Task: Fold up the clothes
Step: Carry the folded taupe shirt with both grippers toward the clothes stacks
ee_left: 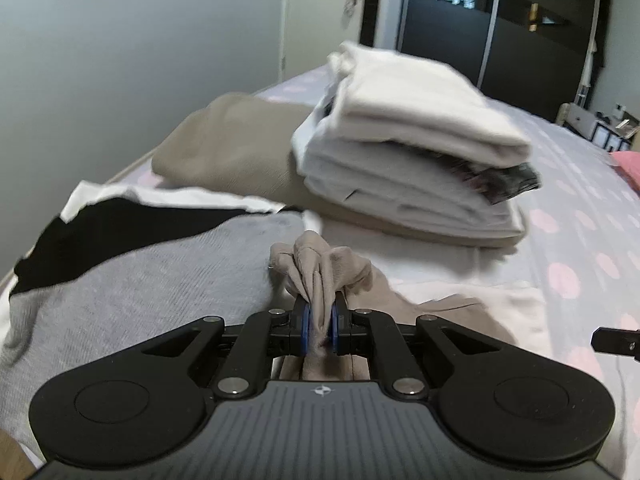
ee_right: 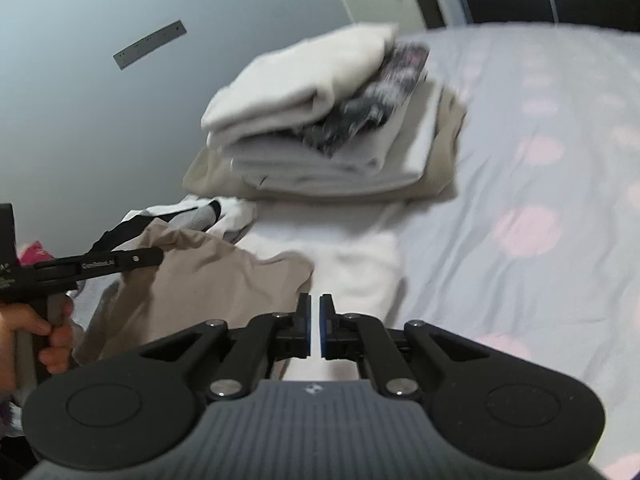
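My left gripper (ee_left: 319, 312) is shut on a bunched edge of a beige garment (ee_left: 320, 268), held just above the bed. The same beige garment (ee_right: 208, 280) shows in the right wrist view, hanging from the left gripper's finger (ee_right: 120, 262) at the left. My right gripper (ee_right: 315, 312) is nearly shut with a thin gap and holds nothing, over a pale pink cloth (ee_right: 360, 276) on the bed. A stack of folded clothes (ee_left: 412, 152) (ee_right: 332, 120), white on top, lies ahead on a tan garment.
A grey, black and white garment (ee_left: 132, 264) lies at the left. The bed sheet (ee_right: 520, 200) is lilac with pink dots. A grey wall is at the left, dark wardrobe doors (ee_left: 480, 20) behind the bed. A pink item (ee_left: 628, 164) lies far right.
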